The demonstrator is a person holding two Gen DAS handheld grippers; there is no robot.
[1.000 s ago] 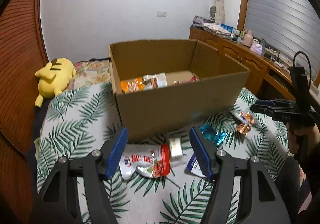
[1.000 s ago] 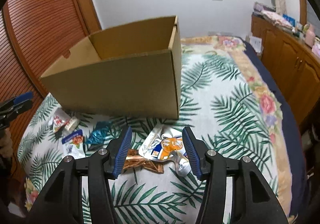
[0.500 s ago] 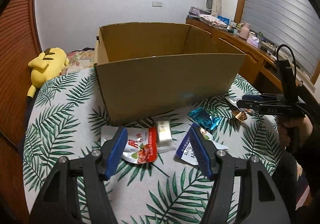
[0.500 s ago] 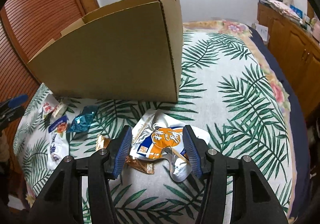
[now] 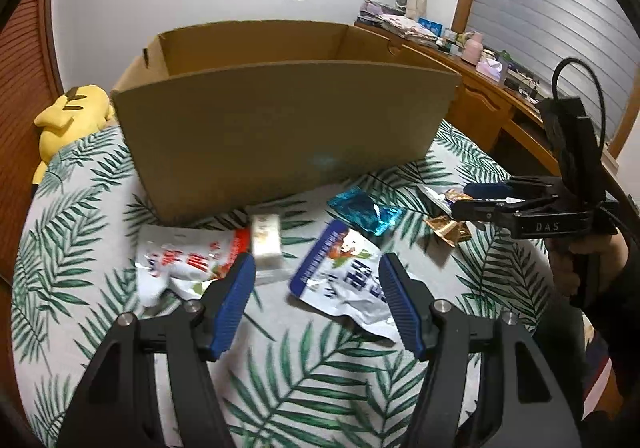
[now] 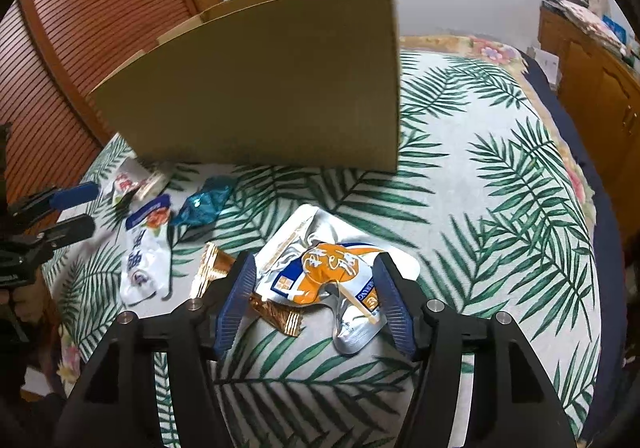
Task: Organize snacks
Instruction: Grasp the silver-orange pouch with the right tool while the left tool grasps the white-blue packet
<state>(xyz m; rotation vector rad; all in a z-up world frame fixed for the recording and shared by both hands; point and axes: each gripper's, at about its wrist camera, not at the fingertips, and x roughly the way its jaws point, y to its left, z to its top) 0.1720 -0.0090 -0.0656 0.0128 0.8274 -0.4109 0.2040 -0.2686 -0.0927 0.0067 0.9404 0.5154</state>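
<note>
Loose snacks lie on the leaf-print bedspread in front of a cardboard box (image 5: 280,127). My left gripper (image 5: 316,268) is open just above a blue-and-white packet (image 5: 344,280). A red-and-white packet (image 5: 180,260) and a small white bar (image 5: 264,236) lie by its left finger. My right gripper (image 6: 314,264) has its jaws opening over an orange-and-silver pouch (image 6: 332,272), which lies between the pads without being pressed. A gold wrapper (image 6: 216,264) lies under its left finger. A teal wrapper (image 5: 364,207) rests between the two groups.
The box (image 6: 260,87) stands close behind the snacks and its inside is hidden. A yellow plush toy (image 5: 72,107) lies at the far left of the bed. A wooden dresser (image 5: 492,95) runs along the right. The other gripper (image 5: 472,195) hovers near the gold wrapper.
Both grippers have sunk toward the bedspread and the snacks look larger. The box's inside has dropped out of sight. The right jaws stand wider apart.
</note>
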